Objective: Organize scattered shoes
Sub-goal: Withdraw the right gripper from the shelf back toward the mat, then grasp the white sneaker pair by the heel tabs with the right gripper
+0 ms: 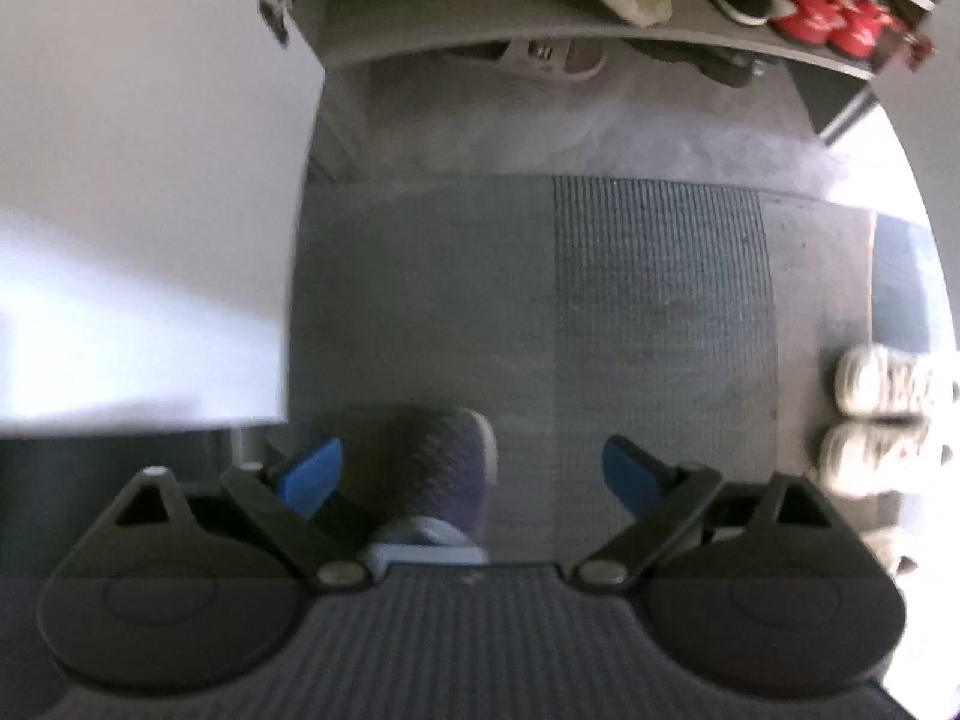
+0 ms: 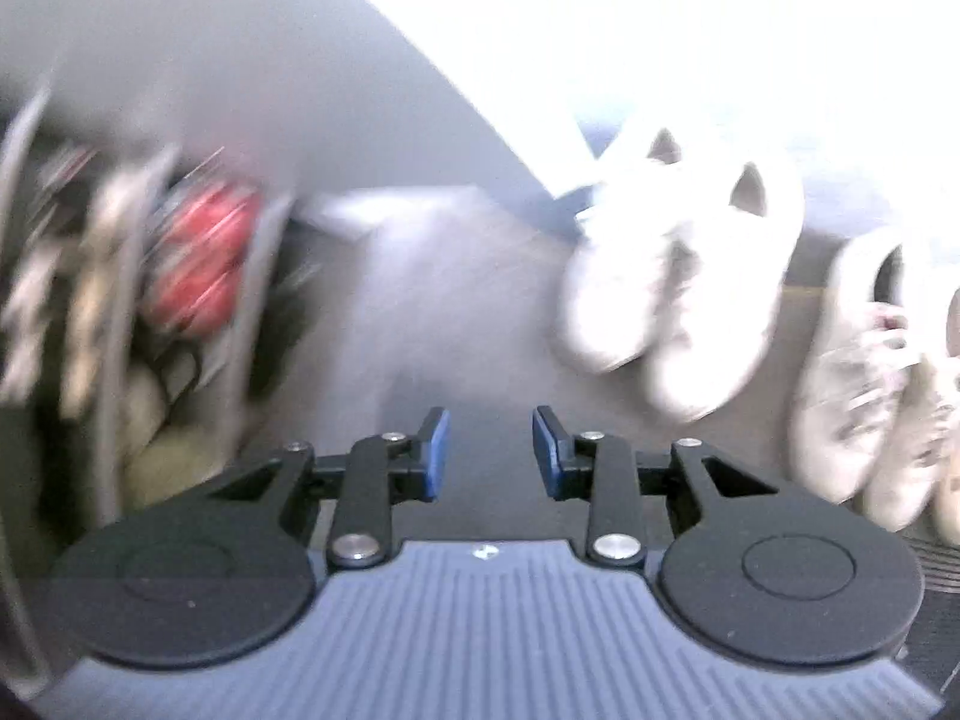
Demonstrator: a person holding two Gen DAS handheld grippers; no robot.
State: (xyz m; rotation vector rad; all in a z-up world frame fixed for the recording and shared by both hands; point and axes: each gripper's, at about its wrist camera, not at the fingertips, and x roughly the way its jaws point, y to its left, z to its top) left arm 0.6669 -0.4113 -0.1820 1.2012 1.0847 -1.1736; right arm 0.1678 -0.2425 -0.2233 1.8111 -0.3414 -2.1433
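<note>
right wrist: blurred | right gripper [image 2: 491, 453] apart, empty | white shoes [image 2: 672, 294] smeared | left gripper [image 1: 472, 471] apart

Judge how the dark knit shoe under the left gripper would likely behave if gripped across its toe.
The dark shoe has a textured, knit-looking upper, so it would probably squash under the pads. It looks light, so lifting should be easy. Its paler sole edge seems firmer, likely the better place to pinch. The left gripper is open above it.
</note>
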